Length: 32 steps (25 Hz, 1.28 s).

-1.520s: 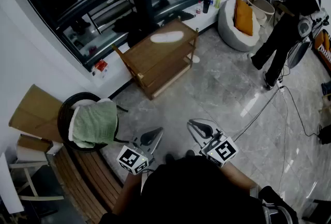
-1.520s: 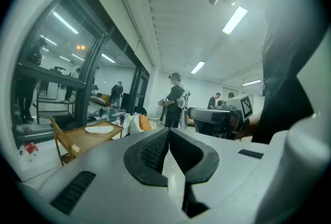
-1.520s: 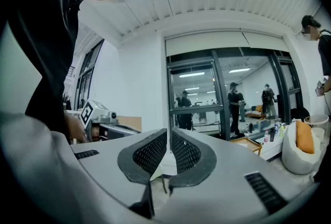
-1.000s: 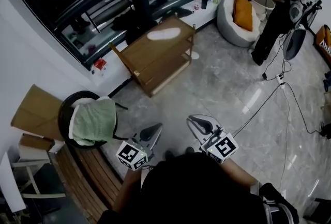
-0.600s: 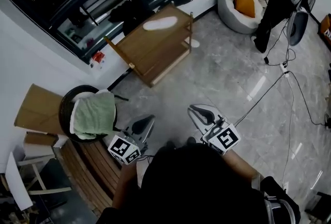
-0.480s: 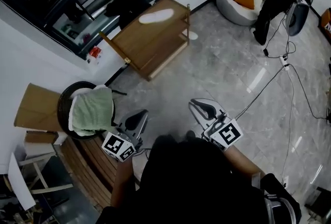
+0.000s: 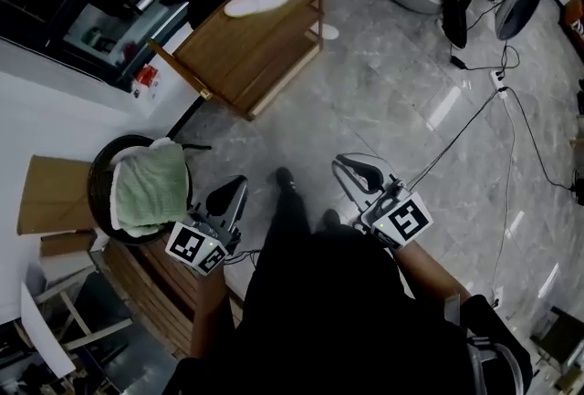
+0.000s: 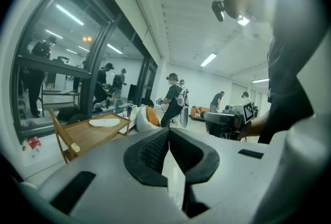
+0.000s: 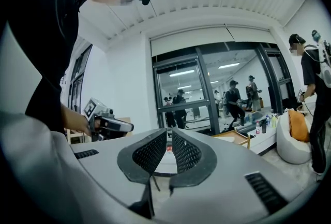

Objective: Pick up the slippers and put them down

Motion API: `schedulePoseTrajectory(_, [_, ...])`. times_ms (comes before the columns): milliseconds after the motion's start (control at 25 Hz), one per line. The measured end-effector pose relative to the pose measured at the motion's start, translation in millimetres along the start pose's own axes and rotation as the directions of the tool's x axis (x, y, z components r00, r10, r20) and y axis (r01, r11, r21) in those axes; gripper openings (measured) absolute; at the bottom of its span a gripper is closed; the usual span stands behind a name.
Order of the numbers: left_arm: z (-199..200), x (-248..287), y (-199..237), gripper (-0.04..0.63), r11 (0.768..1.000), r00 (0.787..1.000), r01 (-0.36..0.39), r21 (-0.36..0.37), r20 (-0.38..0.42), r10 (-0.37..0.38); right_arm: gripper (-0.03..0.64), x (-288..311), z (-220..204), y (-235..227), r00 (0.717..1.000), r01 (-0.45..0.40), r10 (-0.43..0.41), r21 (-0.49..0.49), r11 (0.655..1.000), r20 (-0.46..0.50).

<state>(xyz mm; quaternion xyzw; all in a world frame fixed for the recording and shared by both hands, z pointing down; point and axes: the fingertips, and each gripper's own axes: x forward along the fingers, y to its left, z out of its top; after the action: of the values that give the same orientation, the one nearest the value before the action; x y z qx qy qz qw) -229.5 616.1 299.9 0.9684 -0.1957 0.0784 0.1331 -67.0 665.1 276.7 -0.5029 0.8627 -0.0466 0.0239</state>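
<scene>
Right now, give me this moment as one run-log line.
stage: before pickup | left gripper: shut, empty | right gripper: barely open, empty | slipper: on wooden rack, untouched

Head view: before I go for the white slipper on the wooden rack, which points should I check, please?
1. Slipper flat on top of the wooden rack: ok.
2. Left gripper open for a grasp: not ok, jaws together, empty.
3. Right gripper open enough: not ok, only a narrow gap, empty.
4. Rack within reach: not ok, it stands well ahead.
5. Floor toward the rack: ok; cables lie off to the right.
6. Second slipper: cannot tell; a white thing lies beside the rack.
</scene>
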Motion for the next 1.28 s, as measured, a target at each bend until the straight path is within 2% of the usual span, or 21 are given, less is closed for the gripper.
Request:
schedulePoseTrajectory(120, [5.1, 14.8, 31.3, 0.014, 1.0, 1.0, 0.01, -0.005, 0.016, -0.01, 0.041, 29.3, -1.4, -15.2, 1.0, 0.015, -0.015, -0.006, 1.0, -0.027])
schedulePoseTrajectory(360, [37.4, 36.7, 111.2, 0.014, 0.999, 0.998, 0.043, 0.007, 0.049, -0.043, 0.041, 115.9, 17.2, -35.8, 1.0, -0.009, 0.008, -0.041, 0.999, -0.026])
schedulePoseTrajectory(560, [68.0, 50.8, 176.2, 0.014, 0.997, 0.995, 0.076, 0.025, 0.06, -0.078, 0.041, 181.3, 27.0, -59.2, 0.998, 0.035, -0.037, -0.036, 0.999, -0.056])
schedulePoseTrajectory(720, [81.6, 64.1, 214.8, 0.014, 0.995, 0.993, 0.1, 0.027, 0.068, -0.101, 0.041, 218.7, 38.5, -74.9, 0.998, 0.044, -0.046, -0.05, 0.998, -0.035])
schedulePoseTrajectory(1040, [91.1, 123.8, 264.8, 0.014, 0.993, 0.992, 0.12, 0.007, 0.048, -0.12, 0.041, 253.3, 31.8, -135.7, 0.995, 0.07, -0.074, -0.054, 0.996, -0.07])
schedulePoseTrajectory(1280, [103.1, 178.7, 301.4, 0.014, 0.997, 0.998, 0.065, -0.031, 0.028, -0.065, 0.041, 286.9, 30.5, -210.4, 0.996, 0.022, -0.028, -0.067, 0.997, -0.082])
